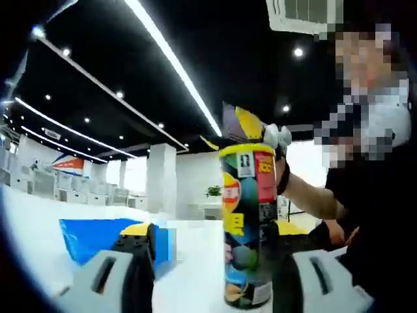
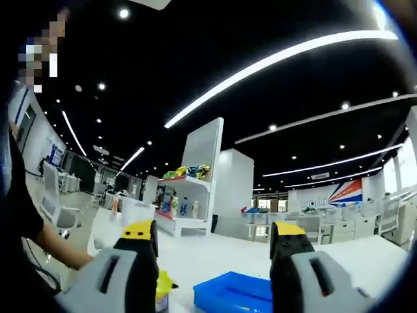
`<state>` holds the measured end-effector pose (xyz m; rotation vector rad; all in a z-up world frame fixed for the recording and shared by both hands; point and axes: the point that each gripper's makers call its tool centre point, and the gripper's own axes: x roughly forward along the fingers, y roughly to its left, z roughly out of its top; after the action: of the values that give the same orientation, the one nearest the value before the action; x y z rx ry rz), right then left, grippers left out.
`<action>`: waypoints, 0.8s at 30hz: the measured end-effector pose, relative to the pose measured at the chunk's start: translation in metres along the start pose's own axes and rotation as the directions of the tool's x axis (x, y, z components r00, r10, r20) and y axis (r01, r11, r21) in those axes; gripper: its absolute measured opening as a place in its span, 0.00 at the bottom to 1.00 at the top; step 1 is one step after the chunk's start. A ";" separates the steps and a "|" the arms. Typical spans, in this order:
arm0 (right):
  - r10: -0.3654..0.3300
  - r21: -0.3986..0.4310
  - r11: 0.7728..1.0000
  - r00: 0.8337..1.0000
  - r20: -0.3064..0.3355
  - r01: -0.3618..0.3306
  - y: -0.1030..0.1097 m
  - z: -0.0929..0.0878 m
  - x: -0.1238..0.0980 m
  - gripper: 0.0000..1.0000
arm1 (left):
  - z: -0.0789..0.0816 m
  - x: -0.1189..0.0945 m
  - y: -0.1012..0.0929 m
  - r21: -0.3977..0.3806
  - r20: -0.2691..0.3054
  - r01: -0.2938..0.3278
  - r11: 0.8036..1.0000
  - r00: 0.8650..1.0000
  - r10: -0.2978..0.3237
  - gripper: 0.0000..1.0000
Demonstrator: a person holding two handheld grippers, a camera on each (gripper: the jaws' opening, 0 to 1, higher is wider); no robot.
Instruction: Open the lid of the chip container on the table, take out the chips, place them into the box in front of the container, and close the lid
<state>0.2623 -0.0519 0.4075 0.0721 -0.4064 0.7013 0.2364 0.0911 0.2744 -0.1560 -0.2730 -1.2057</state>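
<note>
So in the left gripper view, going left to right: the blue box (image 1: 98, 236) sits on the white counter (image 1: 189, 274) off to the left, partly behind the left hand-held gripper's (image 1: 212, 261) left jaw. That hand-held gripper is spread pretty wide, and the chip container (image 1: 247, 222) stands upright between its jaws, closer to the right jaw, which looks like it's right up against the can's side; can't really tell if the left jaw touches anything, there's a clear gap of counter on that side. The container is a tall can covered in colourful stickers with a yellow rim, and its lid (image 1: 240, 122) is tilted up at the top. Right beside the top of the can, a bit of another gripper (image 1: 279, 137) comes in from the right, up by the rim, and a person's forearm (image 1: 313, 195) runs behind it. Over in the right gripper view, the right hand-held gripper (image 2: 214, 257) has its jaws wide apart with nothing between them. A small yellow piece (image 2: 164, 284) peeks out low beside the left jaw, and the blue box (image 2: 231, 293) lies low in the view between the two jaws on the white counter (image 2: 215, 257).
</note>
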 end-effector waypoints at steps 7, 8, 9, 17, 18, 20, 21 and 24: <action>-0.073 -0.005 0.997 0.995 -0.061 0.073 -0.068 -0.045 -0.017 0.85 | 0.027 -0.029 0.056 0.089 -0.015 -0.124 0.988 0.992 0.126 0.75; -0.061 -0.008 0.998 0.995 -0.073 0.061 -0.071 -0.053 -0.017 0.90 | 0.025 -0.030 0.059 0.088 -0.025 -0.130 0.988 0.991 0.133 0.78; -0.053 -0.006 0.999 0.995 -0.083 0.053 -0.071 -0.059 -0.018 0.91 | 0.019 -0.031 0.069 0.074 -0.064 -0.156 0.985 0.985 0.161 0.82; -0.009 0.027 0.999 0.959 -0.282 0.017 -0.077 -0.142 -0.015 0.91 | -0.027 -0.029 0.115 0.095 -0.166 -0.272 0.958 0.944 0.285 0.89; -0.003 0.039 0.999 0.953 -0.304 0.016 -0.078 -0.154 -0.013 0.92 | -0.035 -0.026 0.118 0.090 -0.173 -0.274 0.957 0.942 0.286 0.88; 0.046 0.094 0.995 0.946 -0.322 -0.017 -0.064 -0.167 -0.012 0.95 | -0.050 -0.022 0.122 0.077 -0.205 -0.279 0.957 0.935 0.289 0.88; 0.074 0.113 0.993 0.948 -0.311 -0.040 -0.059 -0.171 -0.010 0.95 | -0.057 -0.021 0.124 0.080 -0.221 -0.281 0.956 0.930 0.292 0.88; 0.070 0.114 0.993 0.941 -0.332 -0.033 -0.059 -0.191 -0.005 0.95 | -0.075 -0.017 0.132 0.073 -0.262 -0.295 0.953 0.916 0.304 0.88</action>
<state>0.3615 -0.0623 0.2343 0.0419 -0.0426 0.7711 0.3637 0.1333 0.2014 -0.0024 -0.0258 -0.9028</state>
